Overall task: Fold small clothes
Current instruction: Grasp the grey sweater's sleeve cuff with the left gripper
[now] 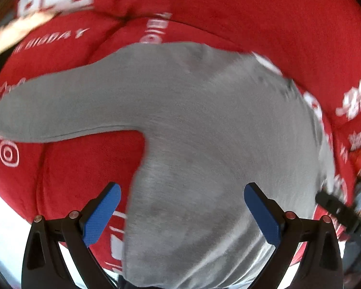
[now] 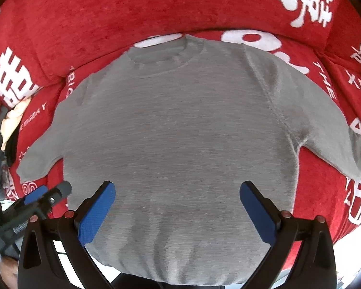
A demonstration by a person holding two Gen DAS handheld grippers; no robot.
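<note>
A small grey long-sleeved sweater (image 2: 175,130) lies flat, front up, on a red sofa seat, neck away from me and both sleeves spread outward. My right gripper (image 2: 178,207) is open and empty above the sweater's lower middle, near the hem. My left gripper (image 1: 180,209) is open and empty above the sweater's (image 1: 204,125) lower left side, with the left sleeve (image 1: 48,110) stretching off to the left. The left gripper also shows in the right wrist view (image 2: 43,197) at the sweater's left edge. The right gripper shows in the left wrist view (image 1: 337,209) at the far right.
The red sofa (image 2: 132,7) has white printed characters on its seat and back cushions, which rise behind the sweater. A pile of cream and dark clothes (image 2: 9,125) lies at the seat's left end. A pale floor (image 1: 2,216) shows below the seat's front edge.
</note>
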